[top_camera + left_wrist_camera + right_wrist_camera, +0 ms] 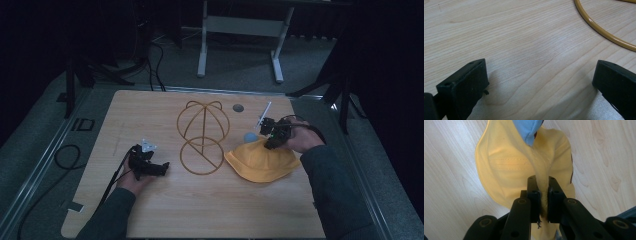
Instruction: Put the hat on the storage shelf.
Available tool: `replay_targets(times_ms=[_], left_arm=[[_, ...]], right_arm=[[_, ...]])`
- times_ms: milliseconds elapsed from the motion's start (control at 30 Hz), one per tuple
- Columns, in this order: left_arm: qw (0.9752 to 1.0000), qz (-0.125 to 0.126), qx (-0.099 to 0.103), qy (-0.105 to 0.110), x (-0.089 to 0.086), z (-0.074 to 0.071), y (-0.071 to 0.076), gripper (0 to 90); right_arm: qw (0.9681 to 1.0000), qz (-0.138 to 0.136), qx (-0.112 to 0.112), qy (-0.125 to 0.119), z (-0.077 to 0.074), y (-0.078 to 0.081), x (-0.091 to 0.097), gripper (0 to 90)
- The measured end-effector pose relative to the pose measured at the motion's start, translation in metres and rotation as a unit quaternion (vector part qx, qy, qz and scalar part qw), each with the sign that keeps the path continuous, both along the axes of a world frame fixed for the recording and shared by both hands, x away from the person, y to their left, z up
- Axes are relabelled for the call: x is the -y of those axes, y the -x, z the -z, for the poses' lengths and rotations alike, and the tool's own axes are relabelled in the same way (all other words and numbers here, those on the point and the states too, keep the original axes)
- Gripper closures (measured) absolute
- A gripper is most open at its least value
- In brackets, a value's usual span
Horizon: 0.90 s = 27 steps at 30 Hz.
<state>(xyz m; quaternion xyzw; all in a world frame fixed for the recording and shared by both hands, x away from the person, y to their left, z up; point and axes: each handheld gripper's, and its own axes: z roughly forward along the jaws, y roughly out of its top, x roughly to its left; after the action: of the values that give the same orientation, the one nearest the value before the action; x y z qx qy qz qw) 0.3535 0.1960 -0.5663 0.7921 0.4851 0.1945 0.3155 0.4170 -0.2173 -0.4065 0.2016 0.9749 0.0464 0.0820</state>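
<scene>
bare tabletop (210, 205) near front edge, wire stand (202, 136) blocking centre

The high view is dim, its surroundings nearly black around the lit surface (165, 210). Both gripper views are brighter, with soft shadows and a pale sheen on the wood; nearest parts blur slightly.

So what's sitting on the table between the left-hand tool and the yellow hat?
The gold wire stand: in the high view its ring base lies between the left gripper and the yellow hat.
</scene>
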Motion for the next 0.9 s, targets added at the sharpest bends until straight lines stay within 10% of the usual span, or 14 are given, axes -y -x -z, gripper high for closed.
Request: replay_targets(times_ms=[900], left_arm=[[1.0,-0.001,0.0,0.001,0.0,0.0,0.0,0.1]], right_arm=[[0.9971,-0.004,0.054,-0.052,-0.047,0.025,0.018,83.3]])
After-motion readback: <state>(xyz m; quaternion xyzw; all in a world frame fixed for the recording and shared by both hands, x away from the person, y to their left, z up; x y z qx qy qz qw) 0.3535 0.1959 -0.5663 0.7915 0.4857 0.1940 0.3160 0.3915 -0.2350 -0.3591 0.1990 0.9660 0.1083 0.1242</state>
